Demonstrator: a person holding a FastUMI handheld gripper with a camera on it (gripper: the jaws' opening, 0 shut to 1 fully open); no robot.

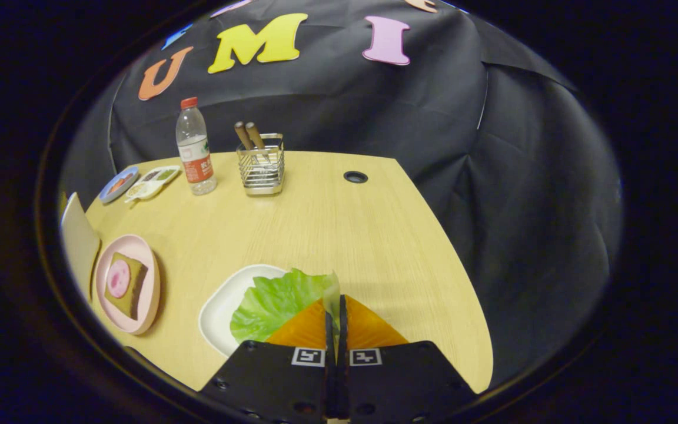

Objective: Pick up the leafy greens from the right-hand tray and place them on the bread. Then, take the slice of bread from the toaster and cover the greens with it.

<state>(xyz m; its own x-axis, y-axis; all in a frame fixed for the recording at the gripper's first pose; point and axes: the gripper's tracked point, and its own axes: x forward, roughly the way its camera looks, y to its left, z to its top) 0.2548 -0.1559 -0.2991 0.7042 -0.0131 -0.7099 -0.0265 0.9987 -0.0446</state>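
1. One leaf of leafy greens (274,303) is pinched at its edge between the fingers (335,321), which are clenched on it with almost no gap.
2. Its long axis runs from the fingertips away toward the pink plate side of the table (327,224); the thin gripped edge stands upright between the fingers.
3. Appearance: bright green, ruffled, veined, with a paler translucent rim at the grip.
4. It hangs over one white tray (221,312) near the table's front edge; whether it touches the tray cannot be told.
5. One pink plate (150,288) at the left edge carries one bread slice (133,282) topped with one round pink piece (118,278).
6. Along the back edge: one bottle (195,147), one wire holder (261,168) with two handles, one small blue dish (119,184), one small tray (153,181).
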